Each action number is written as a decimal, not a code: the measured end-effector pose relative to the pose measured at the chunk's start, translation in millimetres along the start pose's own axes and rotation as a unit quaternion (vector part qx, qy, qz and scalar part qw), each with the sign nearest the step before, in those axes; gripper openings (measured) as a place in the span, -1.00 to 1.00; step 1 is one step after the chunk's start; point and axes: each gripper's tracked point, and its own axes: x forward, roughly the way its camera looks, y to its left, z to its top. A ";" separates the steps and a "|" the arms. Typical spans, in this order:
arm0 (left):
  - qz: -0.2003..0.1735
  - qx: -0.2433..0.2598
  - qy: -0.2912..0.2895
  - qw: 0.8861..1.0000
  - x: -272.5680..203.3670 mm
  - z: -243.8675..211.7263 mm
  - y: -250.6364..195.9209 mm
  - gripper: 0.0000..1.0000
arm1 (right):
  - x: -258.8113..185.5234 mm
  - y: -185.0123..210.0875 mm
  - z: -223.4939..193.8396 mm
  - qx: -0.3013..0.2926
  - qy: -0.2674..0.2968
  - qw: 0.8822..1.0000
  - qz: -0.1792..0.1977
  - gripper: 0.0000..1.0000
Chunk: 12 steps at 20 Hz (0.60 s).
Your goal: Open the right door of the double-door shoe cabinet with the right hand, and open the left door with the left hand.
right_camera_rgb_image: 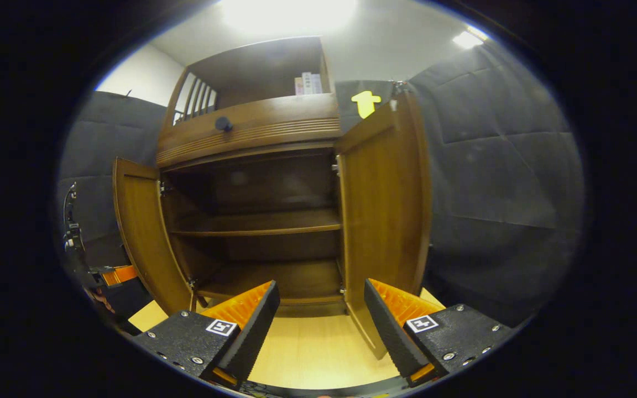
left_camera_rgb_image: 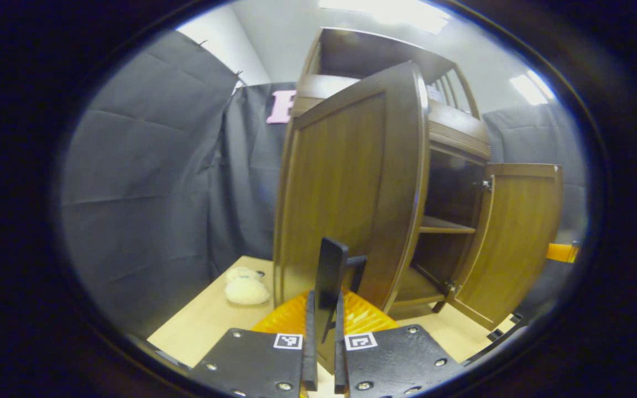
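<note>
Shoe cabinet (right_camera_rgb_image: 257, 182) stood open. Left gripper (left_camera_rgb_image: 325, 331) pinched the left door (left_camera_rgb_image: 346, 193), apparently at its handle (left_camera_rgb_image: 332, 271); right gripper (right_camera_rgb_image: 318, 326) spread, beside right door (right_camera_rgb_image: 385, 199). Doors: rigid wood, hinged, light-swinging.

Bright ceiling light, strong fisheye bending.

You get glare from the ceiling lamps (right_camera_rgb_image: 288, 14) at the top of both views; the shoe cabinet (right_camera_rgb_image: 252, 182) interior stays dark, straight edges curve near the rims, and far corners look soft.

Left gripper (left_camera_rgb_image: 325, 331) clamped; right gripper (right_camera_rgb_image: 318, 320) agape
</note>
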 end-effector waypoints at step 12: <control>-0.028 0.006 -0.044 0.999 4.6 13.4 18.3 -0.75 | 6.1 64.8 12.3 -0.023 -0.004 0.997 0.073 0.82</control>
